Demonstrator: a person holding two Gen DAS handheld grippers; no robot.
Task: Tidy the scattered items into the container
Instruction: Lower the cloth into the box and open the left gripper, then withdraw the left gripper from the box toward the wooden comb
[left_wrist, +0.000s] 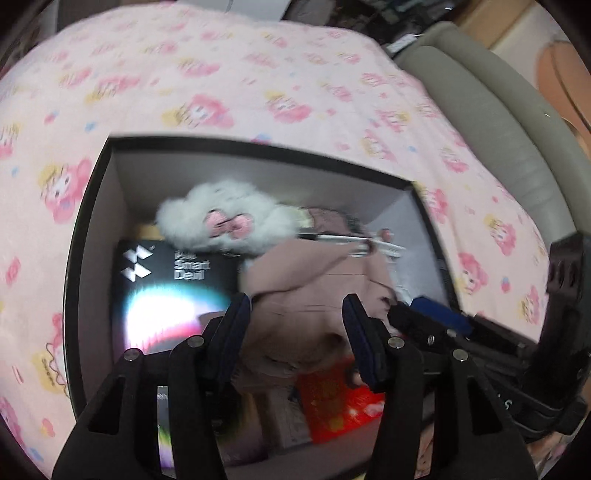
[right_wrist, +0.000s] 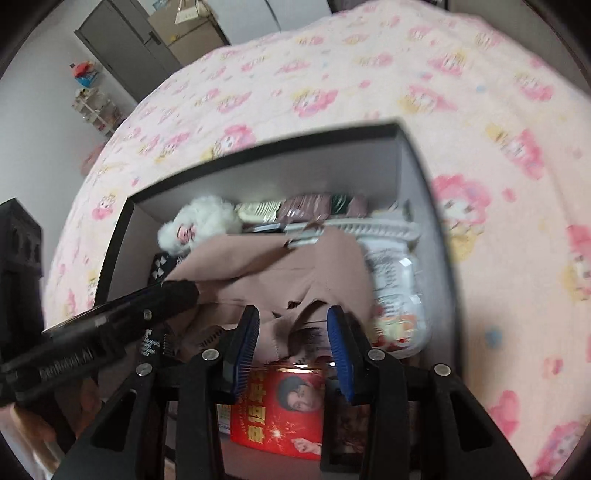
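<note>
Over black-rimmed grey box (left_wrist: 92, 221) on the bed: both tongs, left (left_wrist: 295, 314) & right (right_wrist: 293, 325), part-open, holding nothing. Dusty-pink folded cloth (right_wrist: 280, 273) already inside w/ other items. Final step; next: pull clear.

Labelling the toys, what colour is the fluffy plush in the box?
White plush with pink markings, clearest in left wrist view.

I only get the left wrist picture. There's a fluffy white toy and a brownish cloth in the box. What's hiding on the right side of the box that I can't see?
Observer: A clear plastic packet with printed labels lies along the box's right wall, beside the brownish cloth.
Operator: What's that red thing under the cloth?
Observer: A red box with a man's face and yellow writing.
Operator: Is the right tool holding anything?
Observer: No, the right tool is open over the cloth, gripping nothing.
</note>
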